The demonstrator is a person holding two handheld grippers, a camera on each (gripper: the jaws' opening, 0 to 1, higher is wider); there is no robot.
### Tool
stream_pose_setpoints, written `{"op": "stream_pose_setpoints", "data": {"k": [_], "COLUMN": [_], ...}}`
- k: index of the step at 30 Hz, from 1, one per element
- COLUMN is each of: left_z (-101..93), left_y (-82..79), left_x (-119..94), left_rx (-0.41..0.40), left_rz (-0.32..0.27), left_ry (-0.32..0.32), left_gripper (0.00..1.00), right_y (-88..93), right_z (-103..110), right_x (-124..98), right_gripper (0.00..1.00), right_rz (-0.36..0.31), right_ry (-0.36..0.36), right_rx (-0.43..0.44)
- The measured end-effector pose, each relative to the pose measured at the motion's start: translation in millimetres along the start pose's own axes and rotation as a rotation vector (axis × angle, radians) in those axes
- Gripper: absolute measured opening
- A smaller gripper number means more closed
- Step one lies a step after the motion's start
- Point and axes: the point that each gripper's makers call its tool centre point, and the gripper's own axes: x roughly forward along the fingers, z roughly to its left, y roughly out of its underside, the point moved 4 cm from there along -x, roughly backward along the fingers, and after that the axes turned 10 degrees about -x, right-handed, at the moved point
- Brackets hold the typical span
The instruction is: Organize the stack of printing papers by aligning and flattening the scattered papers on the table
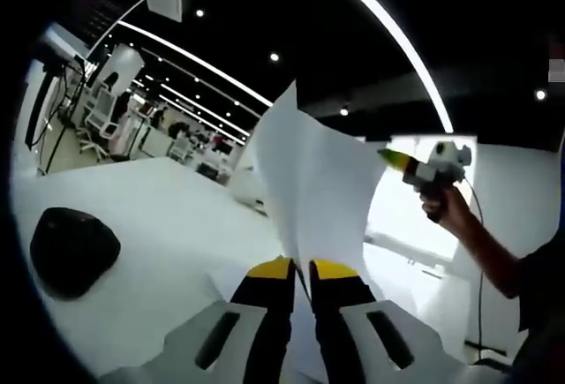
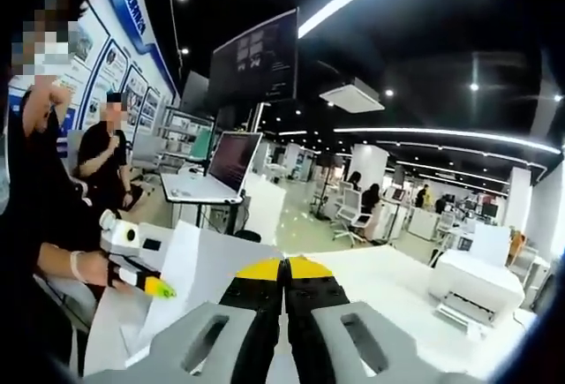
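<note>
- A sheet of printing paper (image 1: 311, 176) is held upright above the white desk (image 1: 150, 225), pinched at its lower edge by the left hand-held gripper (image 1: 301, 269).
- The right hand-held gripper (image 2: 283, 269) is closed, seemingly on the same sheet.
- The paper is judged light, floppy, easily creased; edges are best gripped.

Probably an open-plan office: desks, office chairs (image 2: 351, 212), laptop (image 2: 216, 172), printer (image 2: 472, 287), ceiling strip lights (image 1: 388, 35).

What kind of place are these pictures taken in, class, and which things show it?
Probably an open-plan office or lab: a printer on the white table, an open laptop on a stand, office chairs and long ceiling strip lights.
</note>
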Motion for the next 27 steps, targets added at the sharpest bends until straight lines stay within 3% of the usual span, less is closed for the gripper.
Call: {"op": "stream_pose_setpoints", "data": {"k": [14, 27], "left_z": [-1.8, -1.9], "left_y": [0.0, -0.6], "left_x": [-0.6, -0.8], "left_rx": [-0.003, -0.007], "left_rz": [-0.001, -0.005], "left_ry": [0.003, 0.007], "left_gripper": [0.13, 0.15], "right_y": [-16.9, -20.5], "right_z": [14.5, 21.4], "right_x": [12.3, 29.4], "right_gripper": [0.0, 0.0], "right_rz": [-0.046, -0.071], "right_ry": [-0.042, -0.063], "right_rx": [0.001, 0.018]}}
